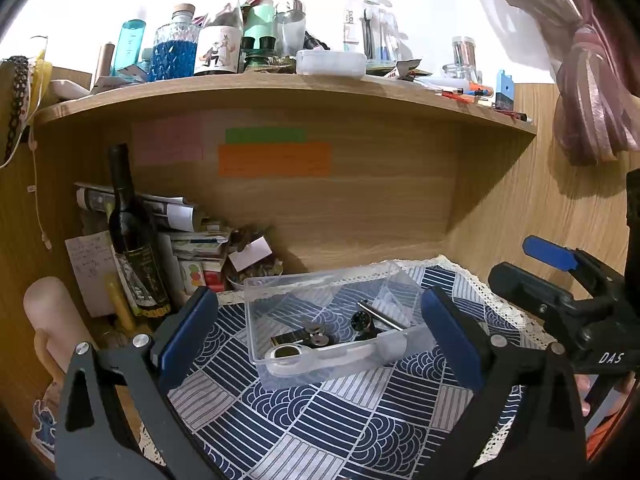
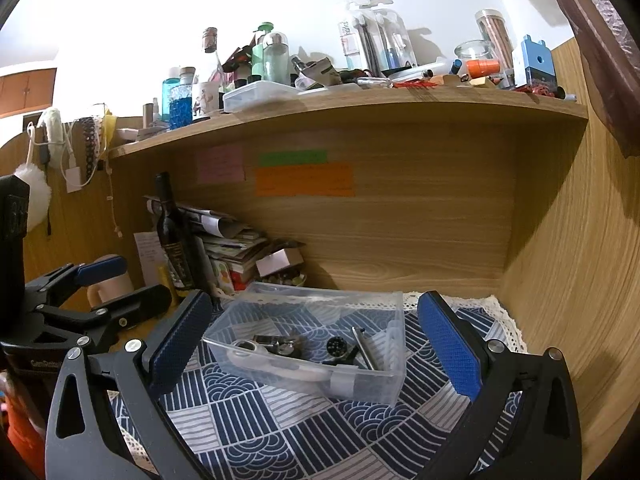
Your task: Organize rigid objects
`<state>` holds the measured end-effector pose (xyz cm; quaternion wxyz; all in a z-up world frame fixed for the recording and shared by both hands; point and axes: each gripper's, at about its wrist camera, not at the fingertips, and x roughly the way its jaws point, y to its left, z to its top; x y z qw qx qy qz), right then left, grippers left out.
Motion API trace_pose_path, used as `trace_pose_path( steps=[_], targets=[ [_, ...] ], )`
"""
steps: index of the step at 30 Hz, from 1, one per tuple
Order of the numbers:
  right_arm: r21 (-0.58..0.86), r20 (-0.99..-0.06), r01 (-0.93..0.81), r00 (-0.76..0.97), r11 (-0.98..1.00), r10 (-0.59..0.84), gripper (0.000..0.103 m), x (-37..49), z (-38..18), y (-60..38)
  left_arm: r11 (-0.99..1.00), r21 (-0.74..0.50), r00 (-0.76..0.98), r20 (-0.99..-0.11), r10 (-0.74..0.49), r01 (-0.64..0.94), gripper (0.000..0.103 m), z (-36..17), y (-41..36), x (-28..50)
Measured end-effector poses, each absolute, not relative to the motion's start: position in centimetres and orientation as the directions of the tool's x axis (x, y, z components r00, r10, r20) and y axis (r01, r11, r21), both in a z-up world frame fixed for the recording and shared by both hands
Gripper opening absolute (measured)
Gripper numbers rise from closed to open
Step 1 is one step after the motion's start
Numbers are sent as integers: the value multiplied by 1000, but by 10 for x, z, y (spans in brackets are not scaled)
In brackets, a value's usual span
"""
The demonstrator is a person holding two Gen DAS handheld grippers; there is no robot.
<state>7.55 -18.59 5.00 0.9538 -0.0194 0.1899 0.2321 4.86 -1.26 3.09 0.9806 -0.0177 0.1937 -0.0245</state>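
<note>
A clear plastic box [image 1: 256,320] [image 2: 384,384] stands on a blue and white patterned cloth [image 1: 304,416] [image 2: 280,432]. Inside lie a white magnifier [image 1: 288,356] [image 2: 252,354], a metal lighter-like piece [image 1: 298,336] [image 2: 276,342], a small black round gauge [image 1: 362,322] [image 2: 336,346] and a metal rod [image 1: 380,314] [image 2: 366,346]. My left gripper [image 1: 320,336] is open and empty, hovering in front of the box. My right gripper [image 2: 316,344] is open and empty, also in front of the box. The right gripper shows at the right edge of the left wrist view [image 1: 560,276]; the left one shows at the left of the right wrist view [image 2: 100,292].
A dark wine bottle [image 1: 132,240] [image 2: 176,240], stacked papers [image 1: 192,240] and a bowl of small items [image 1: 256,268] crowd the back left corner. A wooden shelf [image 1: 280,88] [image 2: 360,108] above carries bottles and clutter. Wooden walls close the back and right.
</note>
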Motion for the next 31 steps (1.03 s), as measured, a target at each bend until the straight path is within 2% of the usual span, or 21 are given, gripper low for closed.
trace_pose_path(
  steps=[31],
  targets=[
    [42, -379, -474, 807, 880, 453, 103, 78, 49, -178, 997, -61, 924, -376, -65, 45, 103, 33, -8, 45]
  ],
)
